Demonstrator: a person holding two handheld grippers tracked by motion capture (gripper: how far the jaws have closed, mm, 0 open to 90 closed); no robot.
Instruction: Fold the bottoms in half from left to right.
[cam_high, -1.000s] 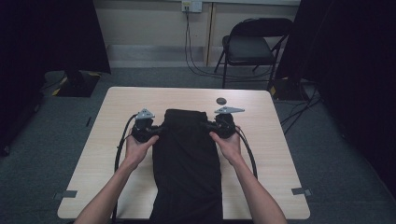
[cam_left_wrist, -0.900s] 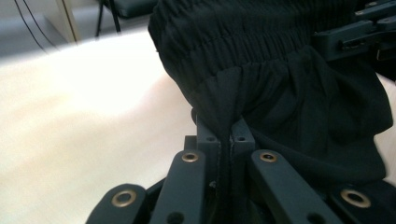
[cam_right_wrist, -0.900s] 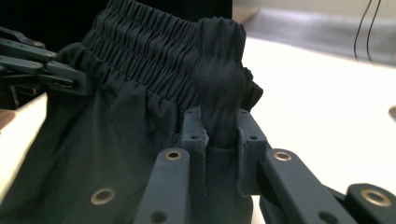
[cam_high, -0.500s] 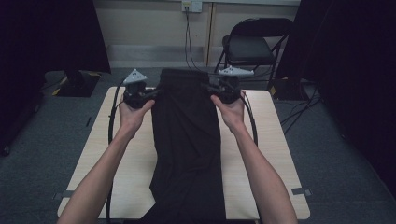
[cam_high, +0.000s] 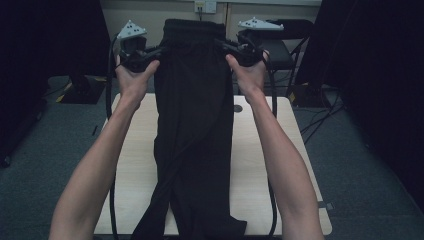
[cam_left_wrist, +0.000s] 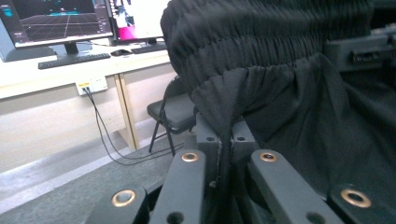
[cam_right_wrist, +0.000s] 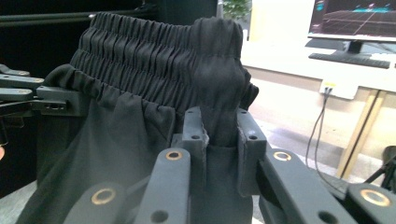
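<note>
arms outstretched, each gripper (cam_high: 159, 51) (cam_high: 222, 46) clamping raised black trousers (cam_high: 195, 115)

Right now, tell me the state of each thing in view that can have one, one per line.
Black pants: held up by the waistband, hanging, legs draped on the table.
Left gripper: shut on the waistband's left side.
Right gripper: shut on the waistband's right side.
Folding chair: unfolded, unoccupied.
Monitors: switched on.

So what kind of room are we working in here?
Most likely a lab or studio set up for recording: dark curtains hang at the sides of a bare table, a folding chair stands behind it, and a desk beyond carries monitors showing a 3D grid, plus a keyboard.
</note>
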